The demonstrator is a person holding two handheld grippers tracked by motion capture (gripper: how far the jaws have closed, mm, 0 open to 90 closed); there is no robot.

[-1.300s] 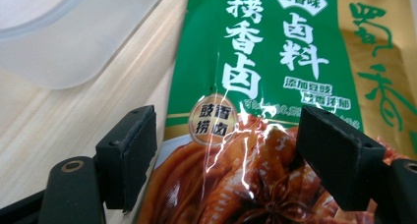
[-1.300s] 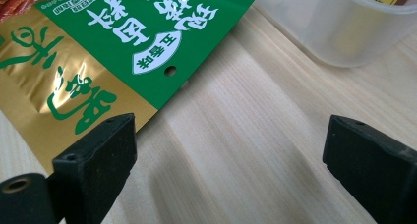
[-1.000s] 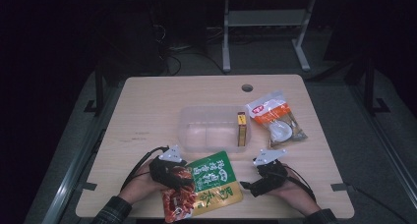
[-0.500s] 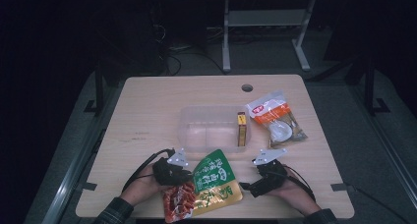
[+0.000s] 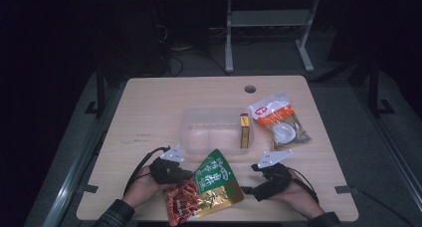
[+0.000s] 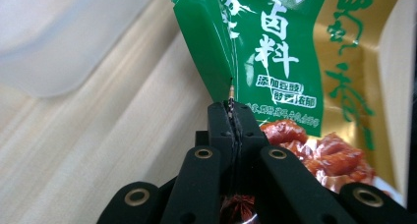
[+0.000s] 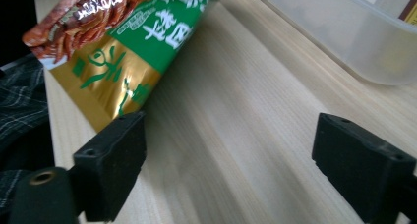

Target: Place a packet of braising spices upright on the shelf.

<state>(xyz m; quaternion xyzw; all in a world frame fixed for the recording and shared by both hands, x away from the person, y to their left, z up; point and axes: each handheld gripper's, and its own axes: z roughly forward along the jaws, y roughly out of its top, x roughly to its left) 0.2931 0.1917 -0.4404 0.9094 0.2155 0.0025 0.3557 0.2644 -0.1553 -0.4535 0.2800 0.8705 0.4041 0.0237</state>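
pouch (image 5: 211, 187): glossy foil-plastic | table (image 5: 149, 112): matt pale wood | box (image 5: 209, 132): translucent smooth plastic

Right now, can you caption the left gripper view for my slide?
Left gripper fingers pinch the edge of the green-and-gold food pouch above the wooden table.

Dim room, grey floor (image 5: 348, 117), white table frame (image 5: 268, 23) behind.

High view from above, facing forward; both tool views close, sharing the green pouch (image 5: 213, 179).
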